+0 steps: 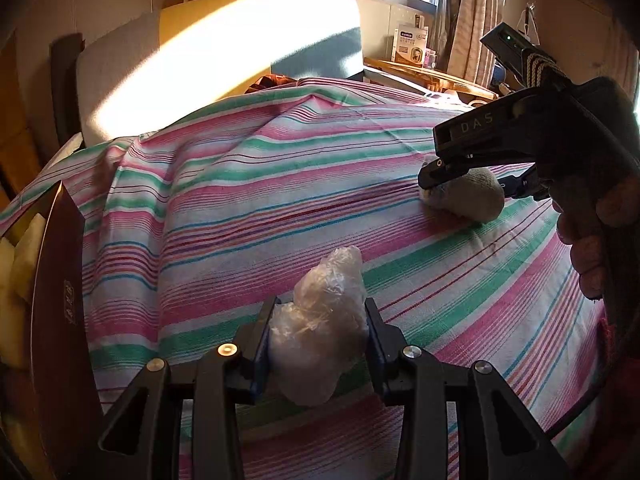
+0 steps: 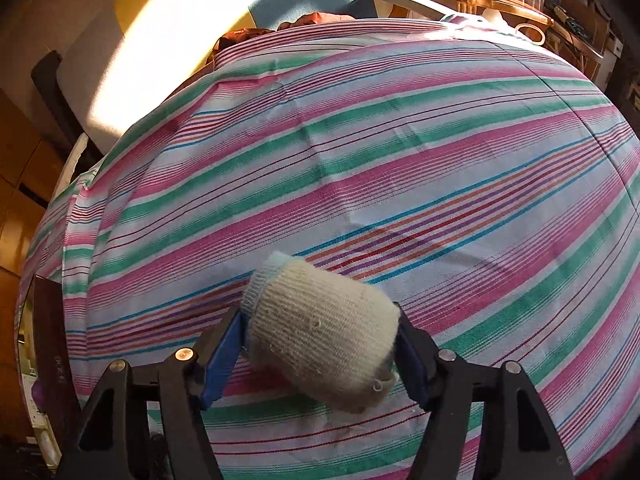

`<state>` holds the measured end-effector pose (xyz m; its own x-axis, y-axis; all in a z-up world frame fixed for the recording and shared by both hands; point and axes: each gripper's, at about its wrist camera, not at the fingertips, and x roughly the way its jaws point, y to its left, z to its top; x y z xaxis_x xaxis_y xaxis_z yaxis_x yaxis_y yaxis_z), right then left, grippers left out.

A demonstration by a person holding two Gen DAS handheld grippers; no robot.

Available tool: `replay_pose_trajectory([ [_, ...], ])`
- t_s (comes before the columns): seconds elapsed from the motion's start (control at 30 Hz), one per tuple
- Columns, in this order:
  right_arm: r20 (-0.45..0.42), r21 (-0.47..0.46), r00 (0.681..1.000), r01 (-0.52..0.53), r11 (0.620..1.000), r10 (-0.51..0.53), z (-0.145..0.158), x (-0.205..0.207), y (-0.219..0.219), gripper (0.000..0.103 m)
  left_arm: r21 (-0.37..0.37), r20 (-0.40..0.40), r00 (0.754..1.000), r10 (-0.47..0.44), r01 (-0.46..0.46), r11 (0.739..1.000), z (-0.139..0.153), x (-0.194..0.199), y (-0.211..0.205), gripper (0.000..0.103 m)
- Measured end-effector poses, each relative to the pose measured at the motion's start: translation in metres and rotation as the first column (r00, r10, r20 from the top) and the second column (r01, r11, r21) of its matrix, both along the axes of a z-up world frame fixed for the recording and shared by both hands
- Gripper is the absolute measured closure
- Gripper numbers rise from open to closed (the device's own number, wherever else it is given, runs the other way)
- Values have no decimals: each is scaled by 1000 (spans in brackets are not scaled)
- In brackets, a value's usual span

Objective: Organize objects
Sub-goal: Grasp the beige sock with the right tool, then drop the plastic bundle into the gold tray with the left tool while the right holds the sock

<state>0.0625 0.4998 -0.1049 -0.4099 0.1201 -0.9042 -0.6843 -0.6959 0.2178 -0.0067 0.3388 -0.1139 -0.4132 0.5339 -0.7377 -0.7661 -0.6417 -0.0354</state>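
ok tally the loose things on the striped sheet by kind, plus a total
crumpled clear plastic bag: 1, gripped by the left gripper
rolled knit sock: 1, between the right gripper's jaws
dark red box at the sheet's edge: 1
total: 3

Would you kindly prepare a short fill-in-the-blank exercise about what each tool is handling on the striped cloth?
1. The left tool is clamped on a crumpled clear ____ bag.
2. The rolled cream knitted ____ lies between the fingers of the right tool.
3. Both things are over a cloth striped pink, white and ____.
4. The dark maroon box shows at the ____ edge of the left wrist view.

Missing words: plastic; sock; green; left
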Motion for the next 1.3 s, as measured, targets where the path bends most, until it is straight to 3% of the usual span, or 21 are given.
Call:
replay_pose_trajectory([
  [0.3,33,42,998,-51,998,50,-4,1,-7,33,-23,3,1000,5,-5,1000,3,0,2,64],
  [0.4,35,58,998,-62,996,60,-5,2,-9,33,-28,50,998,49,-48,998,11,-2,-4,65],
  [0.73,71,141,991,-125,982,116,-6,-4,-21,34,42,-43,993,113,-111,993,77,20,-51,65],
  [1.0,73,168,989,-138,976,127,-9,-12,-21,34,48,-85,967,239,-236,971,105,7,-108,64],
  [1.3,71,189,989,-144,971,133,-9,-8,-27,34,55,-82,928,362,-359,932,109,-8,-165,64],
])
